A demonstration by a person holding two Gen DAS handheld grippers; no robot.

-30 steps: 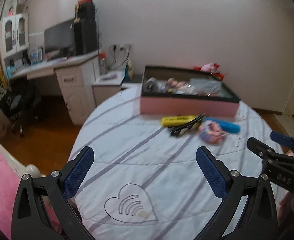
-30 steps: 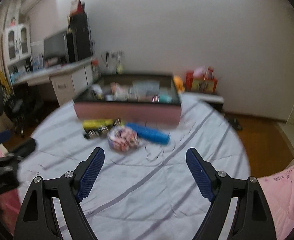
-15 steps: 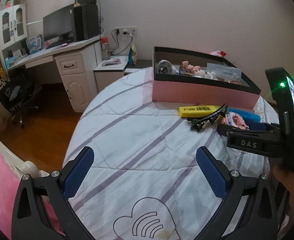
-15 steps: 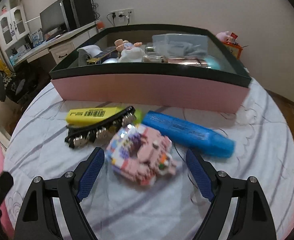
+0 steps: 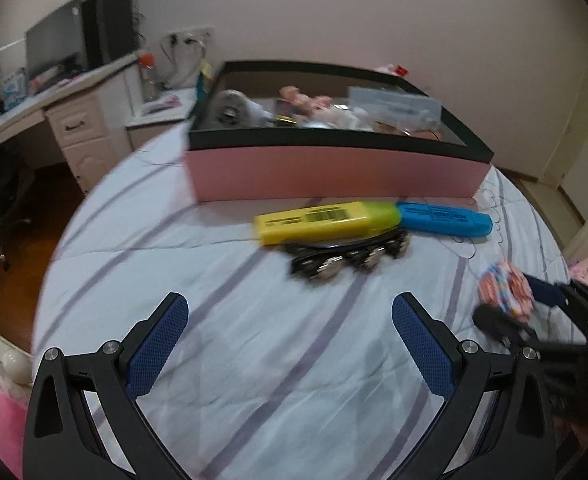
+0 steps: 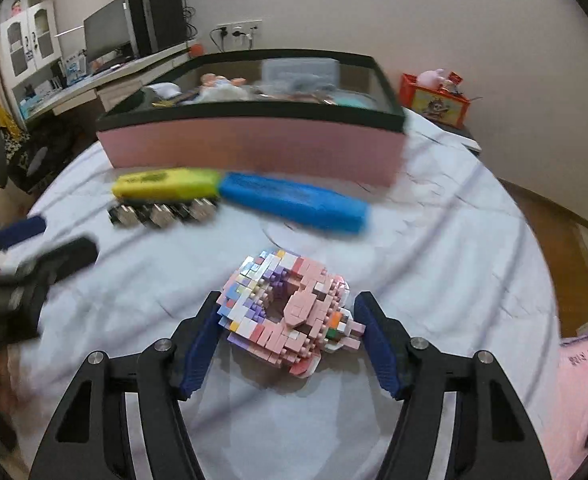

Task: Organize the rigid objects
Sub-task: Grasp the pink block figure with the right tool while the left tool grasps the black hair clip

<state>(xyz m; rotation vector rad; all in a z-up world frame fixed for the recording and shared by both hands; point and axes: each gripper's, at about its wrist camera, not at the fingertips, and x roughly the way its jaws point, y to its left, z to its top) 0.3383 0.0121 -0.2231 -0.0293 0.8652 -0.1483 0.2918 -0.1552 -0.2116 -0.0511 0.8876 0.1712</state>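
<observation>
A pink and pastel brick-built toy [image 6: 289, 312] lies on the striped bed cover between the pads of my right gripper [image 6: 289, 340]; the jaws have closed in around it and touch or nearly touch its sides. It also shows in the left wrist view [image 5: 504, 292], inside the right gripper [image 5: 510, 312]. My left gripper [image 5: 289, 348] is open and empty, short of a black studded hair clip [image 5: 350, 258]. A yellow case [image 5: 326, 222] and a blue case [image 5: 444, 220] lie in front of the pink box [image 5: 334, 176].
The pink box with a black rim [image 6: 253, 140] holds several small items. A desk with a monitor [image 6: 109, 36] stands at the far left. A red tin [image 6: 434, 100] sits behind the box at the right. The bed edge drops to wooden floor [image 5: 9, 268].
My right gripper has moved forward over the brick toy and its jaws have narrowed around it. My left gripper has moved closer to the hair clip and the cases.
</observation>
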